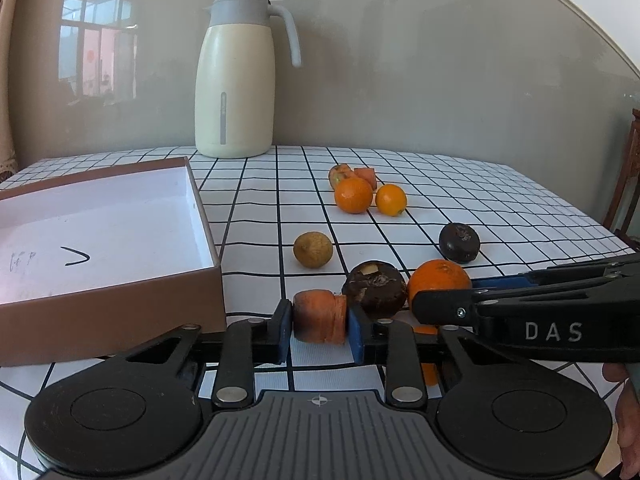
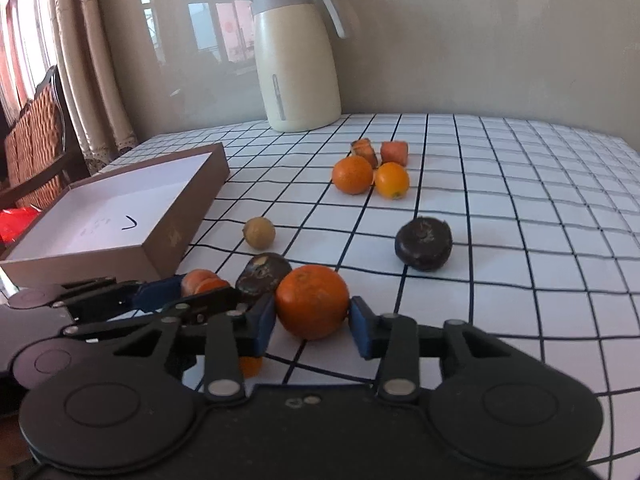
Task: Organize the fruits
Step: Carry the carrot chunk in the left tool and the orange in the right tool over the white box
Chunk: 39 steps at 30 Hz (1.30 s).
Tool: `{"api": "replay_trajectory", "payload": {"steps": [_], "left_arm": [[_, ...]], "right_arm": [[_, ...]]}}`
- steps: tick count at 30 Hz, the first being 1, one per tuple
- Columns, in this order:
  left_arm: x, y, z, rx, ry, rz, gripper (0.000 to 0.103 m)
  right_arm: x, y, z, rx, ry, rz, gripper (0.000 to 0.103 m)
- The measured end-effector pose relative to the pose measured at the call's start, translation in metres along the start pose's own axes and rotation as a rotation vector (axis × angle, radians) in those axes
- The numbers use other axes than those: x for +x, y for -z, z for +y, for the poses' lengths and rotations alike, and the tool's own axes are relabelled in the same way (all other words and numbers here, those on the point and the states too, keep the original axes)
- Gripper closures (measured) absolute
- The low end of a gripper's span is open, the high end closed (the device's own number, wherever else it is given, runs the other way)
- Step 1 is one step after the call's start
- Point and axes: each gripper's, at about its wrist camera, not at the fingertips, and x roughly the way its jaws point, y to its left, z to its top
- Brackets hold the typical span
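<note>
My left gripper (image 1: 320, 322) is shut on a carrot chunk (image 1: 319, 315), just right of the brown box (image 1: 120, 300) with a white inside. My right gripper (image 2: 312, 320) is shut on an orange (image 2: 312, 306), beside a dark round fruit (image 2: 262, 272). In the left wrist view the right gripper (image 1: 432, 304) reaches in from the right over that orange (image 1: 439, 276), next to the dark fruit (image 1: 375, 288). The left gripper (image 2: 168, 292) and its carrot chunk (image 2: 200, 282) show in the right wrist view.
On the checked tablecloth (image 1: 480, 200) lie a tan longan-like fruit (image 1: 313, 249), a second dark fruit (image 1: 459, 242), two small oranges (image 1: 353, 195) (image 1: 391, 199) and carrot pieces (image 1: 366, 176) behind them. A cream thermos jug (image 1: 236, 80) stands by the wall. A chair (image 2: 36, 128) is at left.
</note>
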Motion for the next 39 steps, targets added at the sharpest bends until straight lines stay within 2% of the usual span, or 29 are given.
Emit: {"api": "replay_trajectory", "payload": {"steps": [10, 26, 33, 39], "left_arm": [[-0.007, 0.001, -0.002, 0.000, 0.003, -0.009, 0.074], [-0.061, -0.015, 0.014, 0.010, -0.036, -0.122, 0.074], [-0.089, -0.026, 0.032, 0.011, -0.090, -0.180, 0.074], [-0.110, -0.030, 0.061, 0.019, -0.177, -0.212, 0.074]], "right_arm": [[-0.013, -0.001, -0.005, 0.006, 0.046, -0.054, 0.073], [-0.048, -0.009, 0.006, 0.000, 0.052, -0.181, 0.073], [-0.062, -0.016, 0.024, -0.023, 0.004, -0.253, 0.073], [-0.064, -0.022, 0.046, -0.059, -0.037, -0.283, 0.073]]}}
